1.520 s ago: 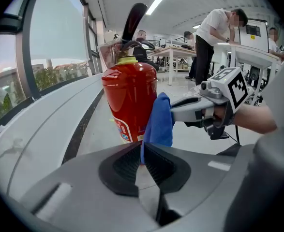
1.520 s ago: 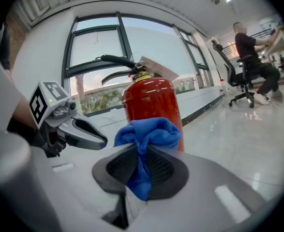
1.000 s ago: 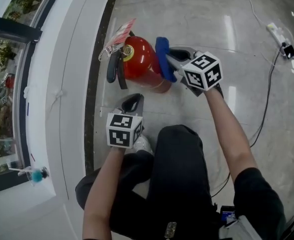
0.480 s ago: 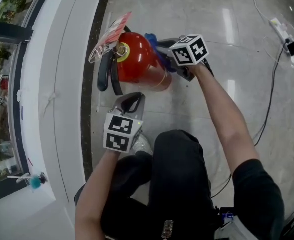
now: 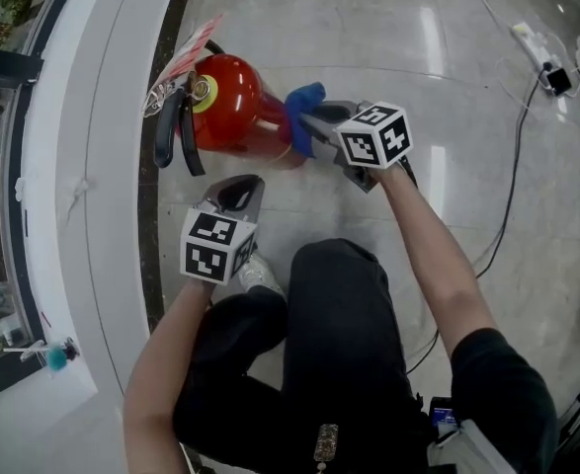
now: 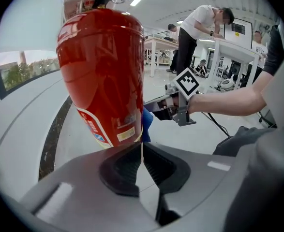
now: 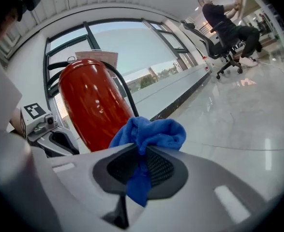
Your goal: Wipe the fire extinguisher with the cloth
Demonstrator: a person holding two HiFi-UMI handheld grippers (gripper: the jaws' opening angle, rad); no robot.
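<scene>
A red fire extinguisher (image 5: 232, 118) stands on the pale floor by the window wall, with a black hose (image 5: 170, 131) and a paper tag (image 5: 179, 59) at its top. My right gripper (image 5: 309, 124) is shut on a blue cloth (image 5: 302, 117), and the cloth lies against the extinguisher's right side, low on the body. In the right gripper view the blue cloth (image 7: 149, 137) bulges out of the jaws beside the red cylinder (image 7: 94, 105). My left gripper (image 5: 238, 194) is shut with nothing in it, just in front of the extinguisher (image 6: 103, 66).
A white sill and dark floor strip (image 5: 156, 205) run along the left. A power strip (image 5: 538, 49) and a black cable (image 5: 512, 186) lie on the floor at the right. My knees (image 5: 329, 344) fill the lower middle. People stand at tables (image 6: 200, 33) in the background.
The right gripper with the cloth has slid down the extinguisher's right side, from near the top to low on the body. The left gripper has dropped slightly.
</scene>
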